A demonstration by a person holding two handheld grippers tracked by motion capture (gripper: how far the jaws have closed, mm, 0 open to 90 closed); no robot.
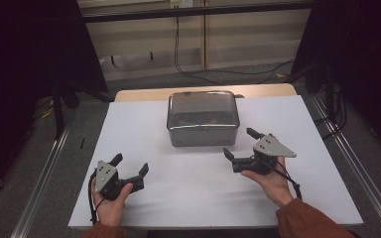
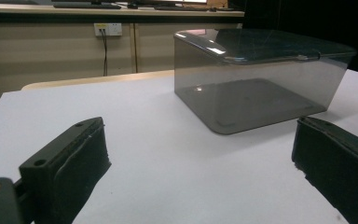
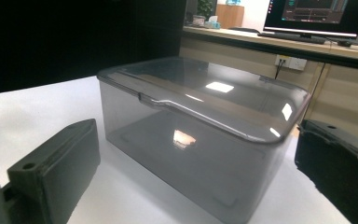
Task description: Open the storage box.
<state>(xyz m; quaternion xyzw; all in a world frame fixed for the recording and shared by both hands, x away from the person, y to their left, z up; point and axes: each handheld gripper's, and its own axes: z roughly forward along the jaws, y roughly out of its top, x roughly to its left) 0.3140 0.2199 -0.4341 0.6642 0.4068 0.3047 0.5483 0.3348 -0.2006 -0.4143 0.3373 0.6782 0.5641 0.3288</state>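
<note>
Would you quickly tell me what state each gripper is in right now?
Left gripper: open, holding nothing.
Right gripper: open, holding nothing.

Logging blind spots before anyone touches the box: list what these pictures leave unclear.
- Box contents: high view, glare on the tinted lid blurs them; the gripper views show nothing certain inside.
- Lid latch: right gripper view shows a front lip; too vague to tell how it fastens.
- Box's far side: hidden by the box itself.
- Left gripper and right gripper: both open, bodies partly hidden by hands.
</note>
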